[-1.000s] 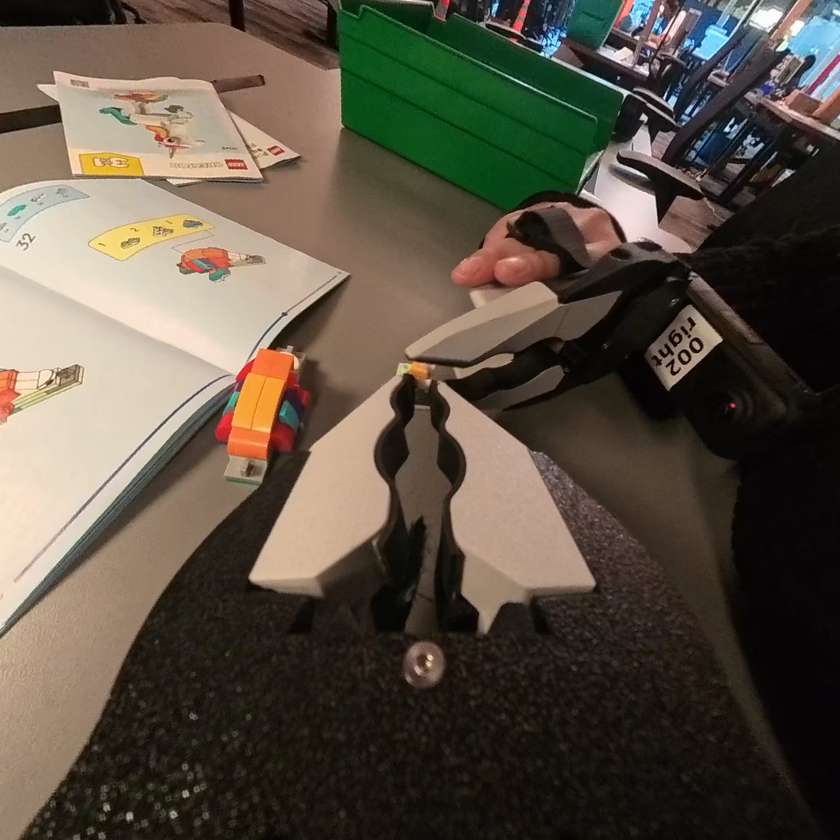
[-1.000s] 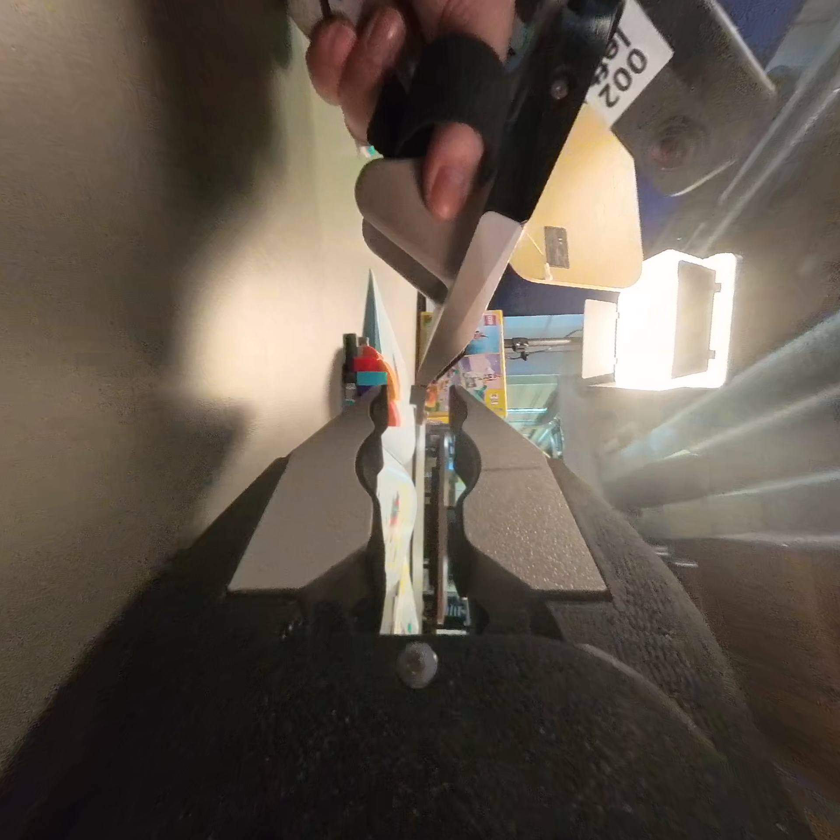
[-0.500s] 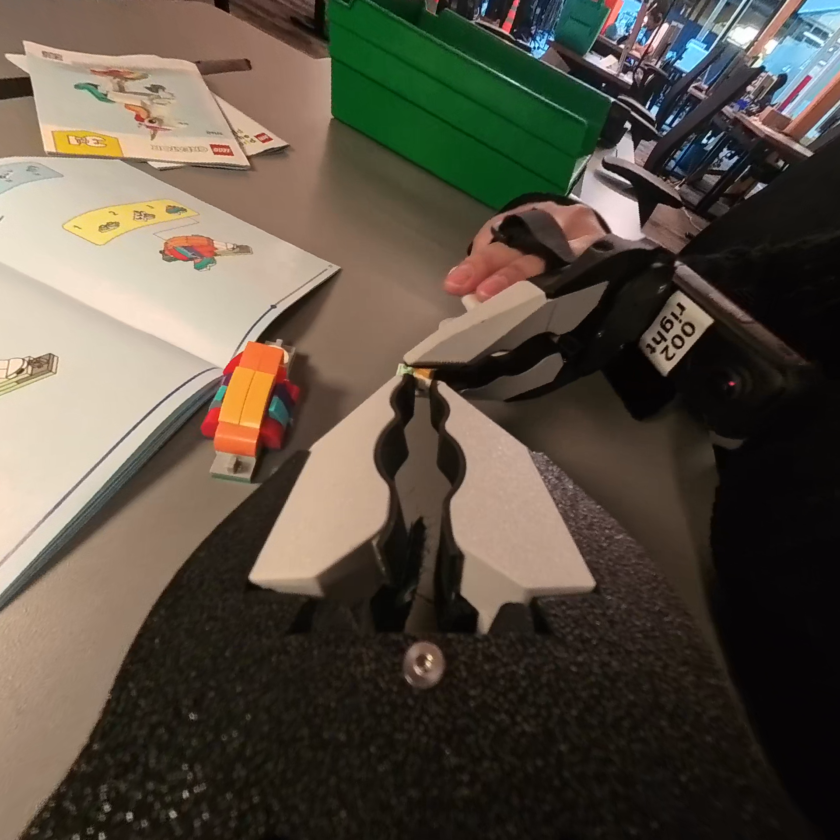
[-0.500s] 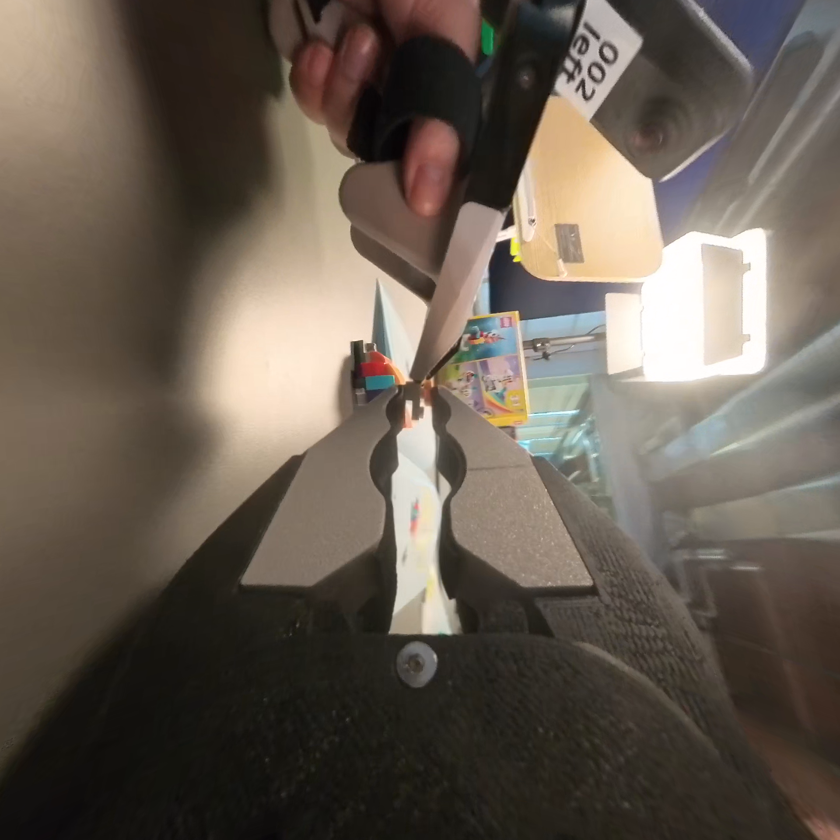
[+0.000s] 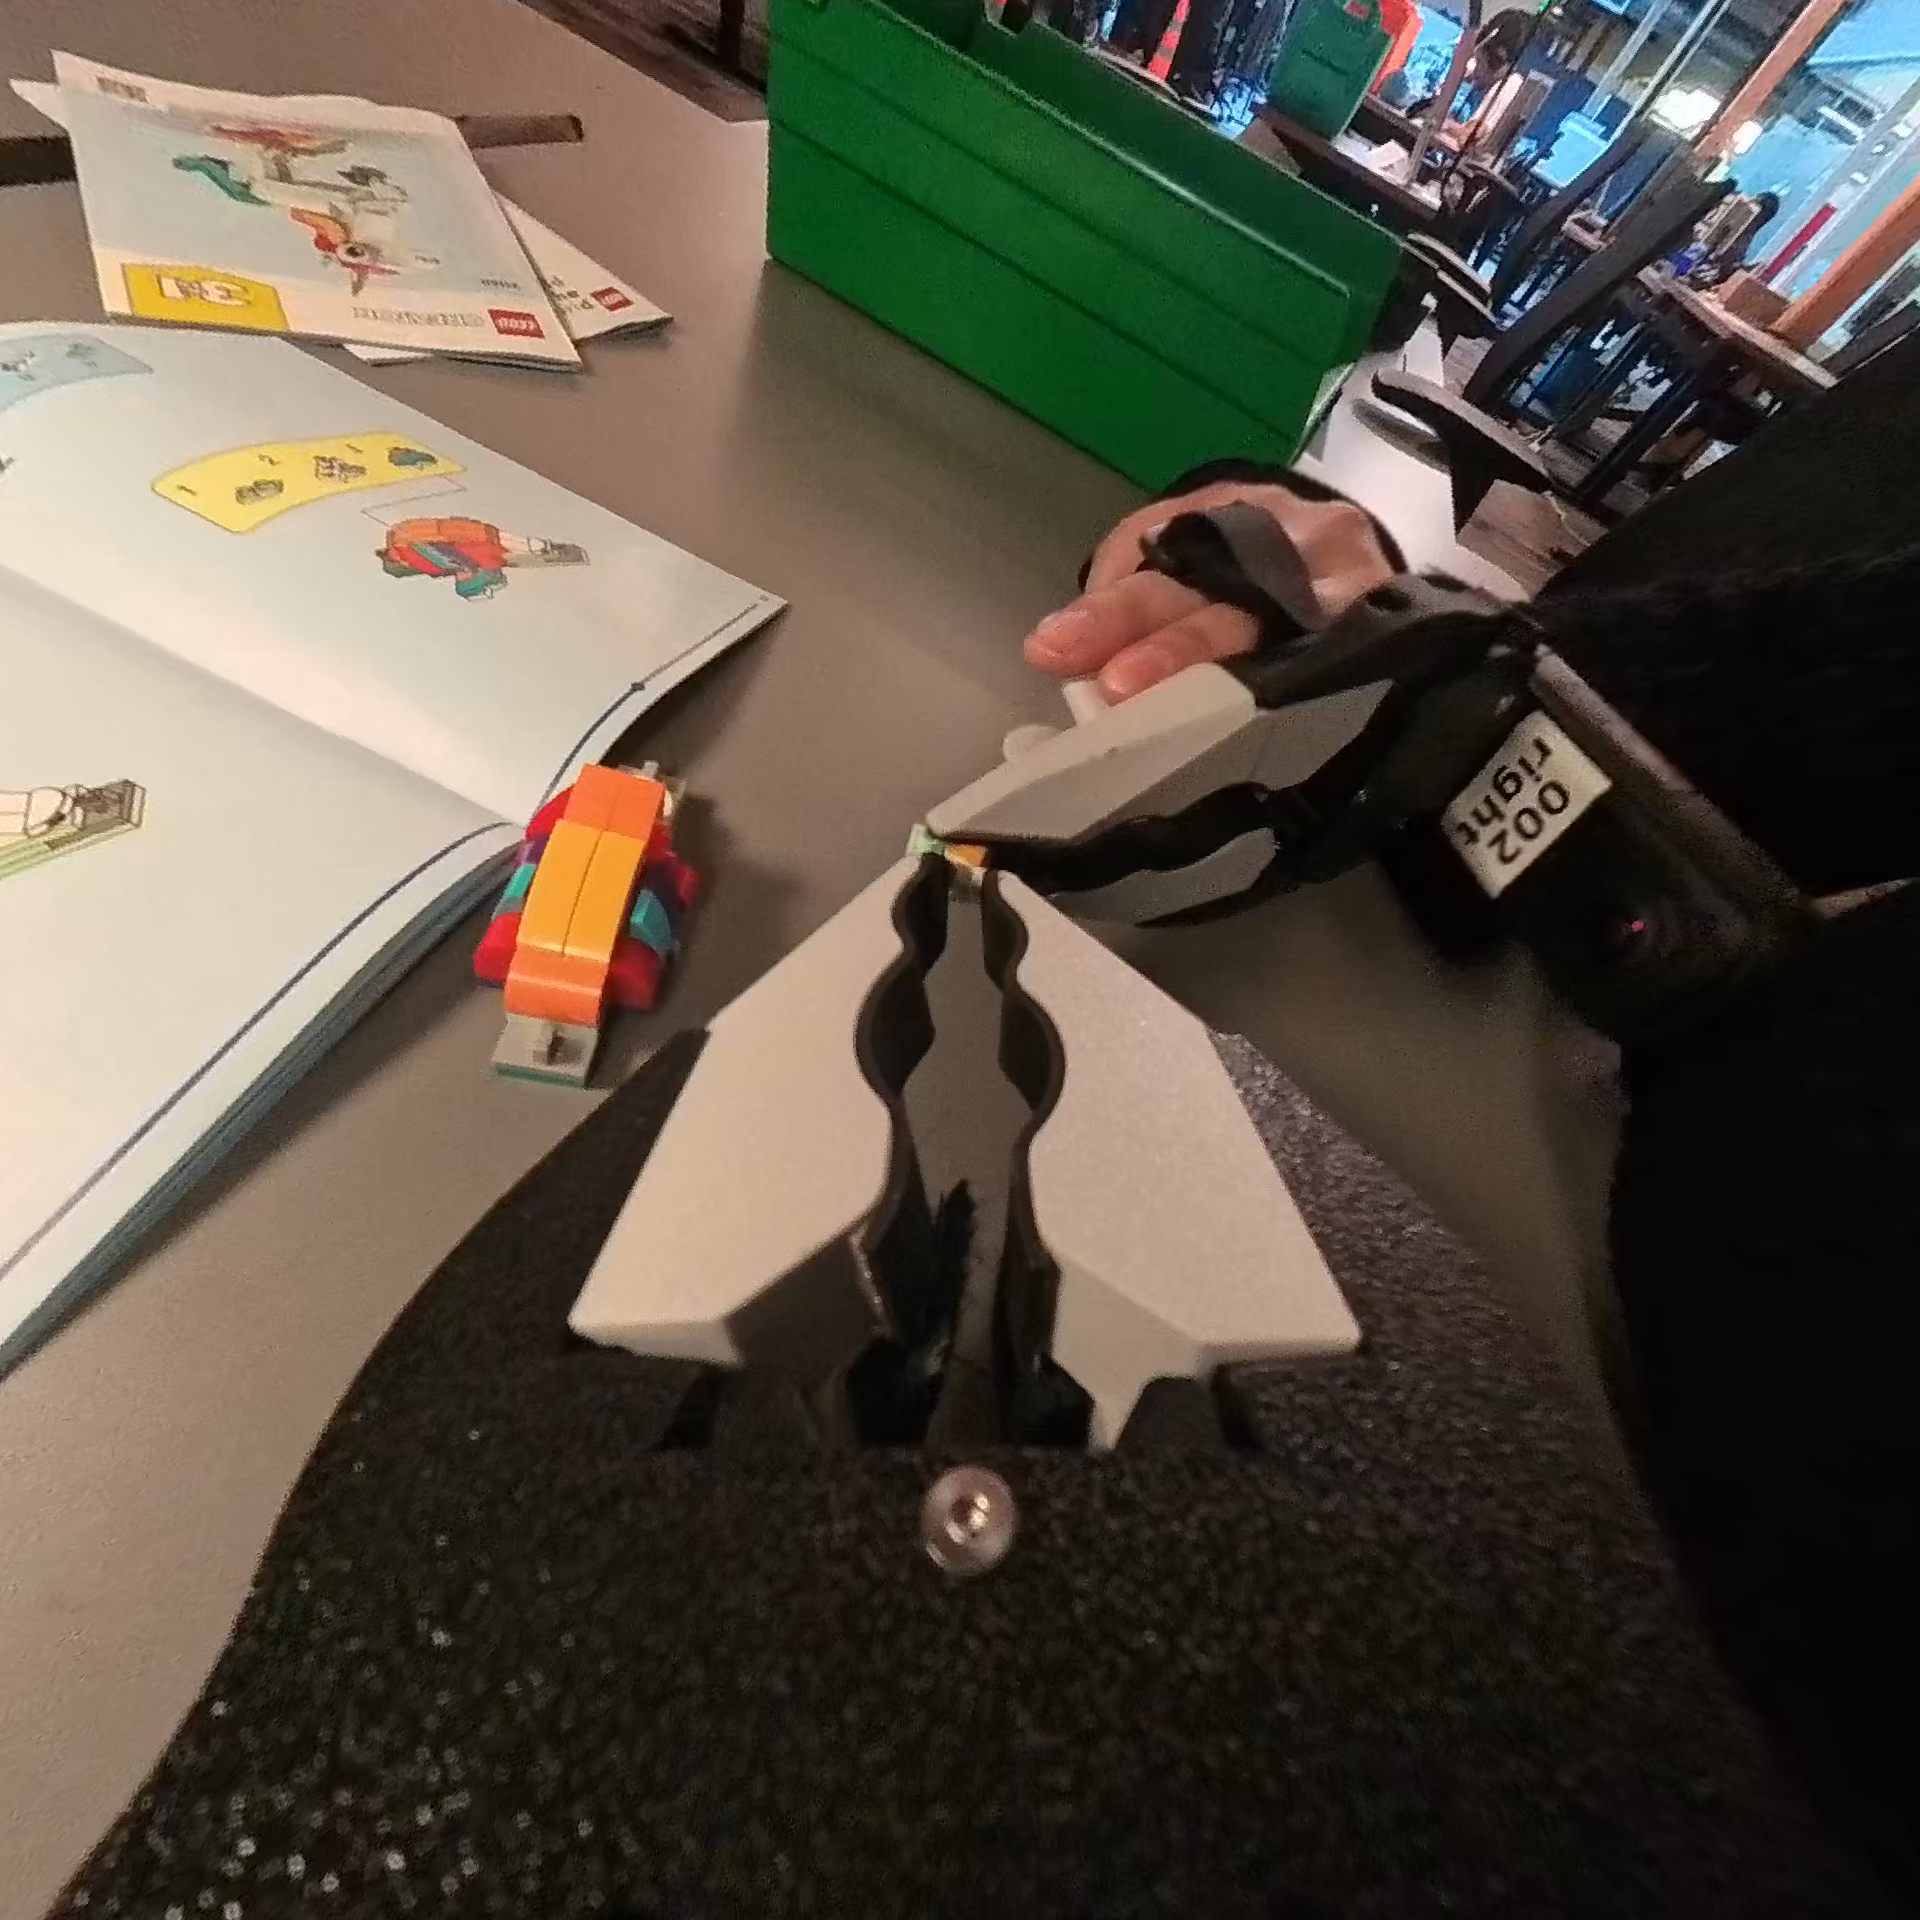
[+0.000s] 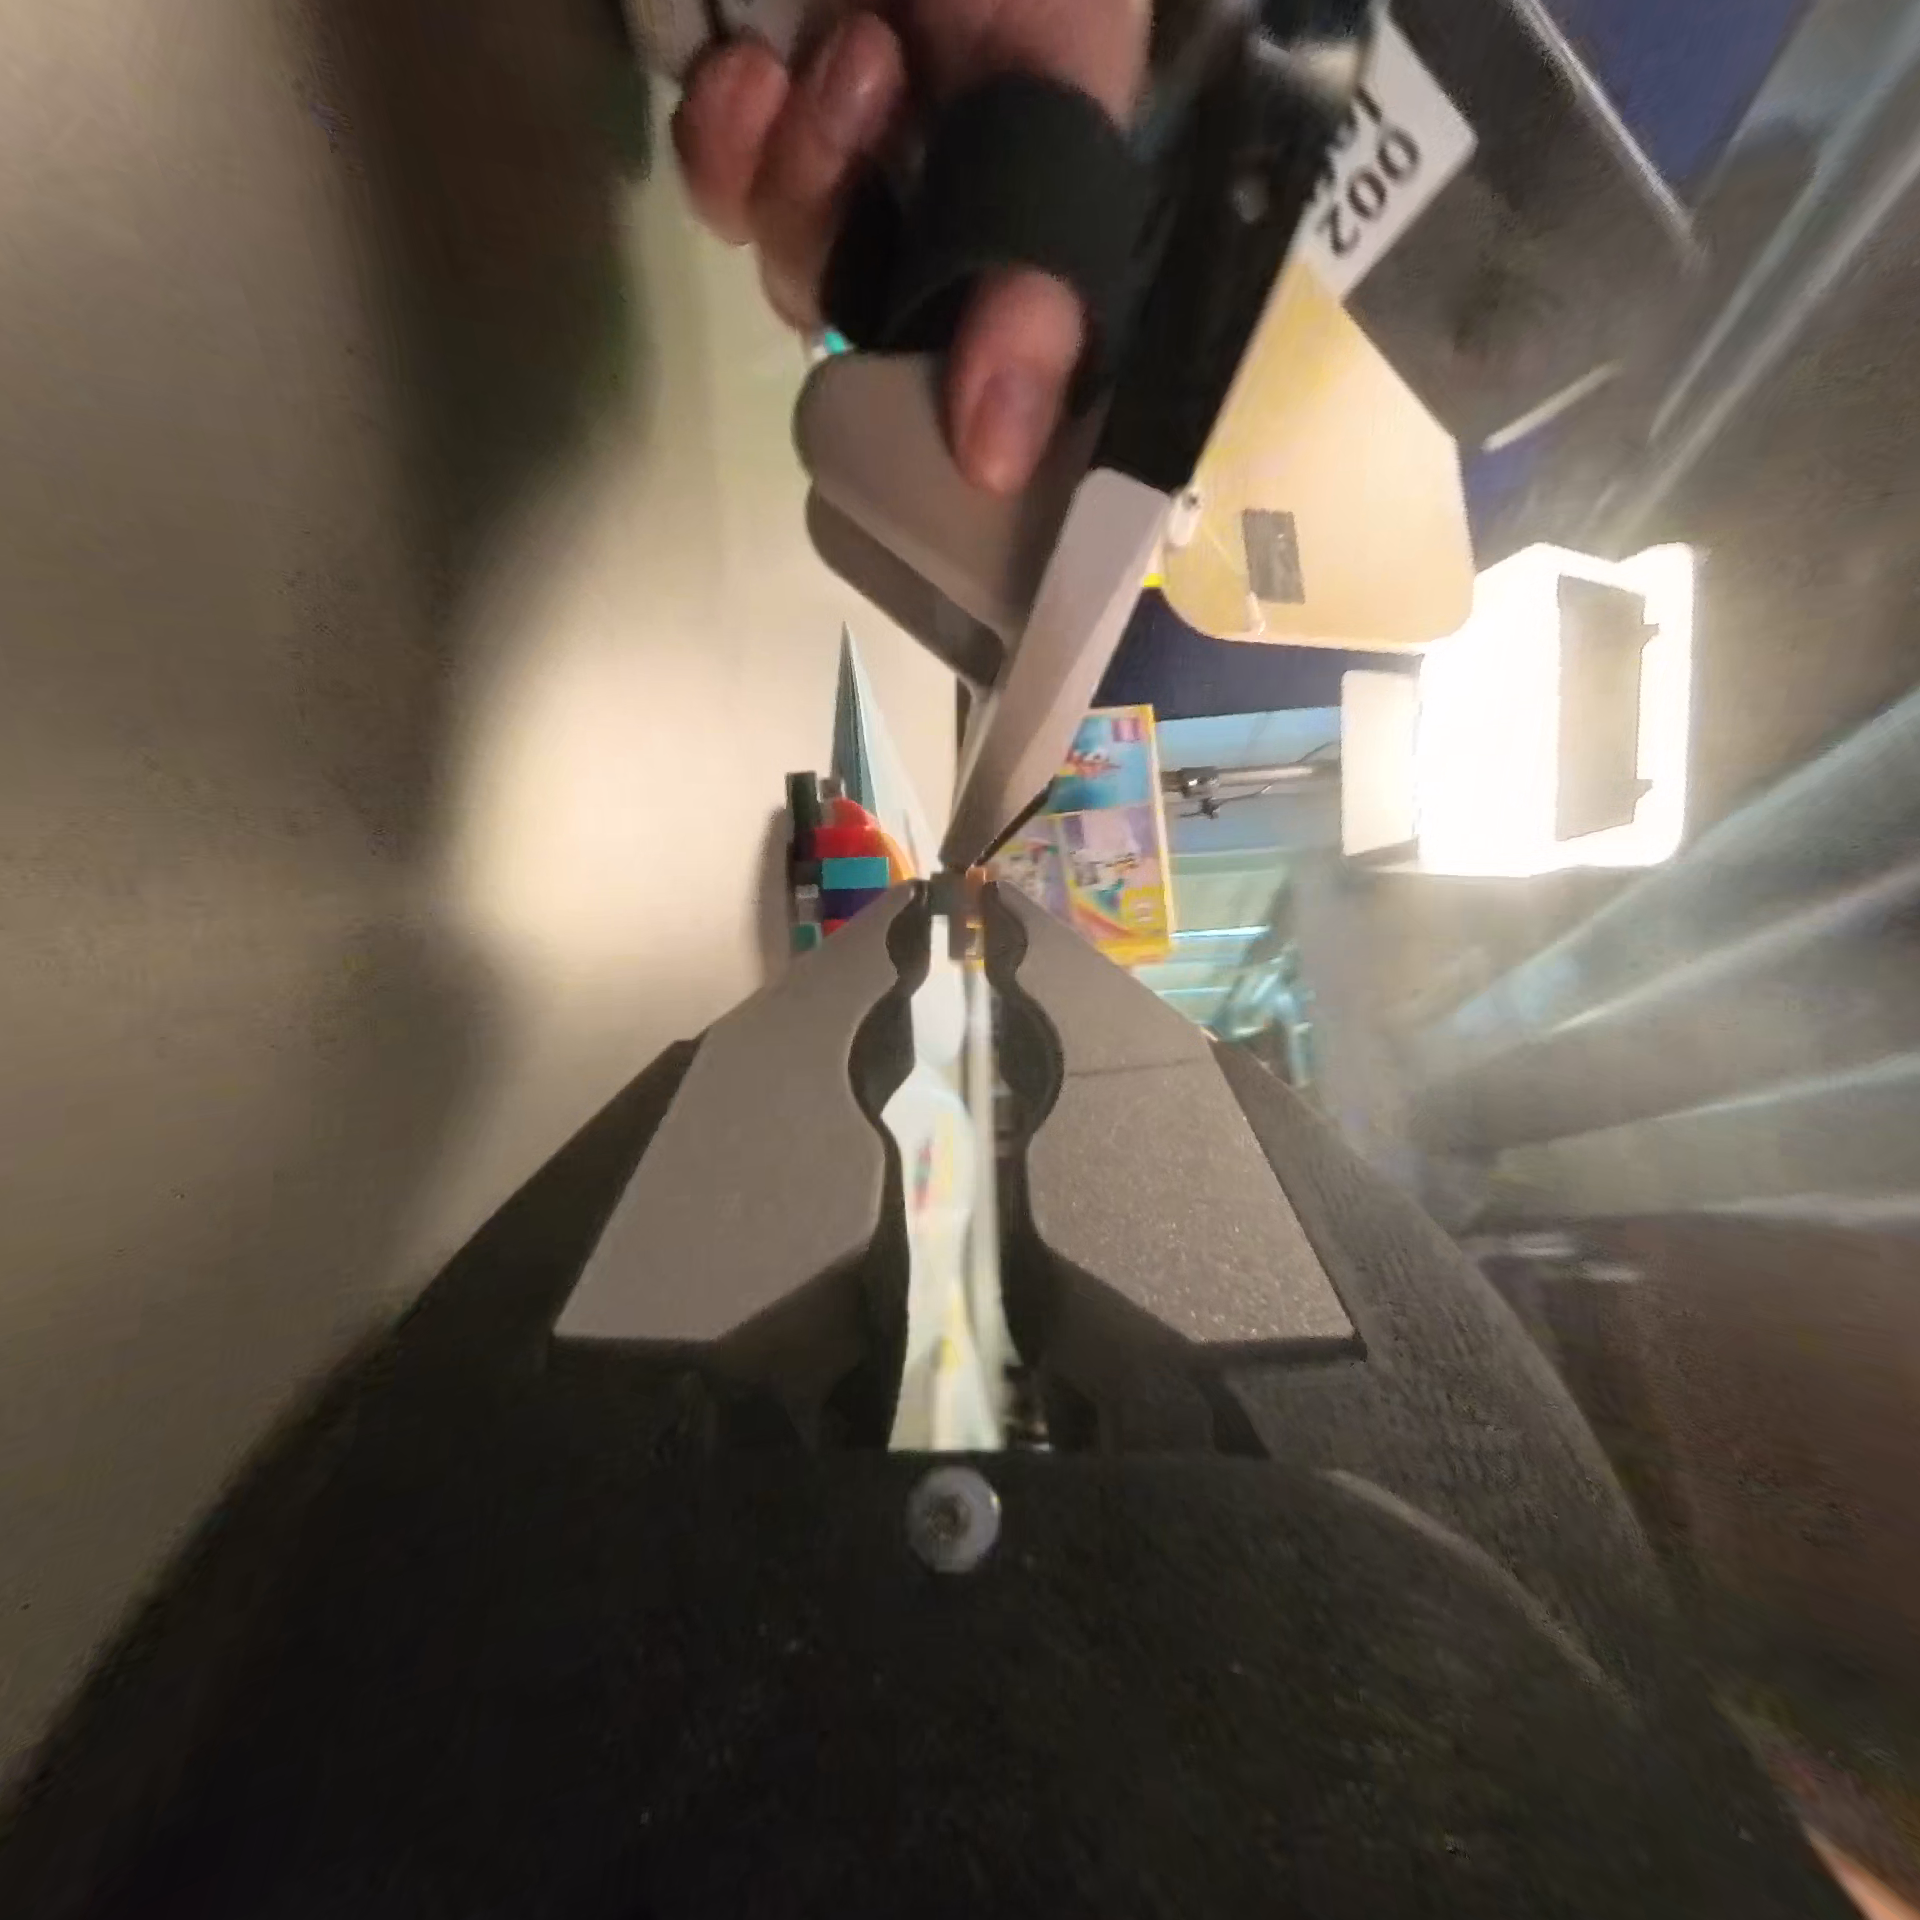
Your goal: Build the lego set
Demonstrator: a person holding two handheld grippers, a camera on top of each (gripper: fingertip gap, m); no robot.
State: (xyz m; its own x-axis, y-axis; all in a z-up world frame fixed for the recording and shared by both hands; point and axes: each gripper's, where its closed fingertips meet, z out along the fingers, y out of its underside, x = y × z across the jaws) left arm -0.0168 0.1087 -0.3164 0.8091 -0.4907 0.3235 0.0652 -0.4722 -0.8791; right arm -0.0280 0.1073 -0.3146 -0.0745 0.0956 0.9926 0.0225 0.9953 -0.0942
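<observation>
A small lego piece, green and orange, sits where both grippers' tips meet above the grey table. My left gripper is shut on it from below. My right gripper comes in from the right and is shut on the same piece. In the right wrist view my right gripper pinches the small piece, and the left gripper reaches down onto it from above. A partly built orange, red and teal lego model lies on the table left of the tips. It also shows in the right wrist view.
An open instruction booklet lies at the left, with closed booklets behind it. A green bin stands at the back. A person's hand holds the right gripper. A lego box stands beyond the tips. Chairs are past the table edge. Only a small space, under 4 cm, lies between the two pairs of fingers.
My right gripper was open a second ago and has shut on the small piece at my left gripper's tips. Both grippers stay tip to tip; the lego model has not moved.
</observation>
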